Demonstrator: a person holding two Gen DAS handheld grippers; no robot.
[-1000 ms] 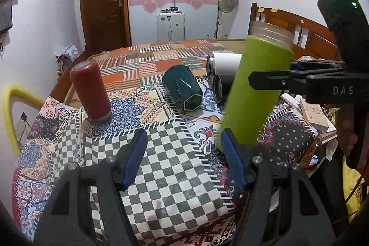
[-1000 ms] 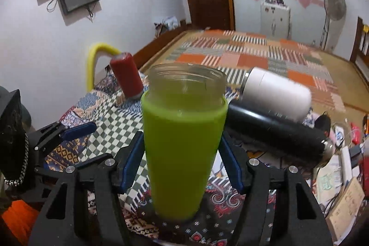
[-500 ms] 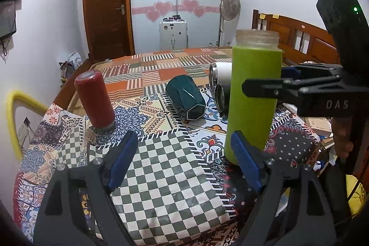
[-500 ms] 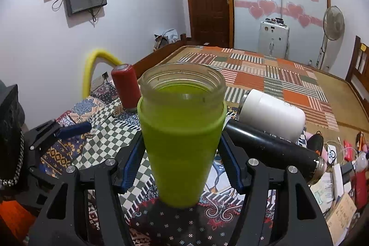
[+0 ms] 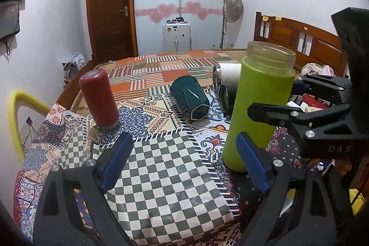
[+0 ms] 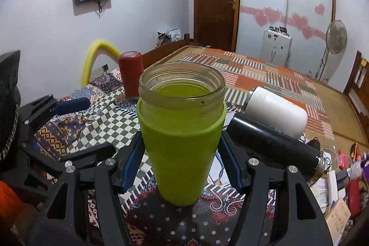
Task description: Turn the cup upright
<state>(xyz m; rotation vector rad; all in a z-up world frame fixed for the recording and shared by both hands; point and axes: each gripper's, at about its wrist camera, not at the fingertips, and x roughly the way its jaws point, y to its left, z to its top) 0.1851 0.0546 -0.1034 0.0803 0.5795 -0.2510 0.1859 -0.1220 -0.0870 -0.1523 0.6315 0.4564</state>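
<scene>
Closest of all is the right gripper (image 6: 182, 158). Its two blue pads (image 6: 130, 165) sit on either side of the green cup (image 6: 182, 142), low on its body. A thin gap seems to show beside each pad, so the jaws look a little apart and not squeezing, though it is hard to be sure from here.

The green cup stands up straight on the patterned cloth (image 6: 184, 223), mouth up, near the front edge of the table. Its flip looks done. It has a clear glass neck and rim on top and a soft-looking green sleeve below (the sleeve is likely rubbery, so not slippery). Glass can break, so it should not be knocked. It looks empty, so probably light. The best place to hold it is the middle of the green sleeve, not the bare rim.

The left gripper (image 5: 184, 165) hangs over the checked part of the cloth with its jaws wide apart and nothing between them. The cup is just beside its right finger.

A bit farther back, a dark teal cup (image 5: 190, 97) lies on its side, and so do a black bottle (image 6: 274, 144) and a white bottle (image 6: 275, 112), which touch each other. A red cup (image 5: 99, 99) stands upside down to the left. These may need flipping too.

Far behind are a fan (image 5: 233, 8) and a wooden door (image 5: 108, 15).
</scene>
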